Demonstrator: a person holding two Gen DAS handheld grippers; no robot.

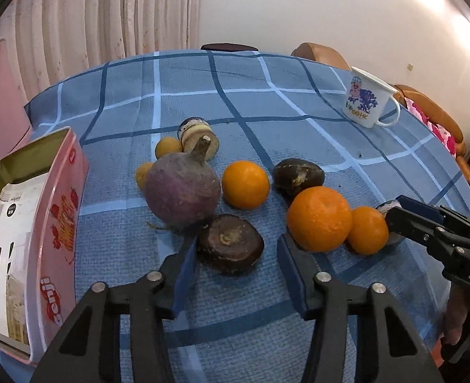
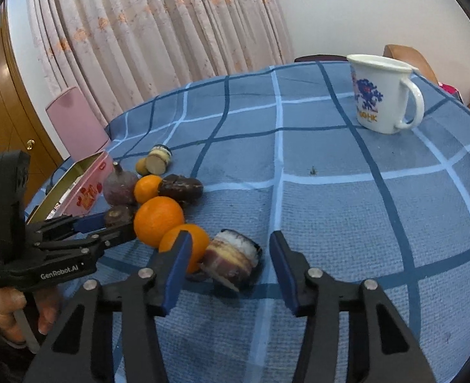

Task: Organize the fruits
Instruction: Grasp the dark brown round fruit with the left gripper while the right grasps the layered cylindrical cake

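My left gripper (image 1: 235,252) is open, its fingers on either side of a dark brown water chestnut (image 1: 230,244) on the blue checked tablecloth (image 1: 203,95). Around it lie a purple turnip (image 1: 182,188), three oranges (image 1: 245,184) (image 1: 319,219) (image 1: 367,229), another dark chestnut (image 1: 298,176), two small yellow fruits (image 1: 166,148) and a cut cane piece (image 1: 200,137). My right gripper (image 2: 230,252) is open around a purple-and-white cane piece (image 2: 233,260) beside an orange (image 2: 196,242). It also shows in the left wrist view (image 1: 394,220).
An open pink tin (image 1: 37,223) holding a white packet stands at the left. A white printed mug (image 1: 367,97) stands far right, also seen in the right wrist view (image 2: 381,92). Chairs ring the round table, with curtains behind.
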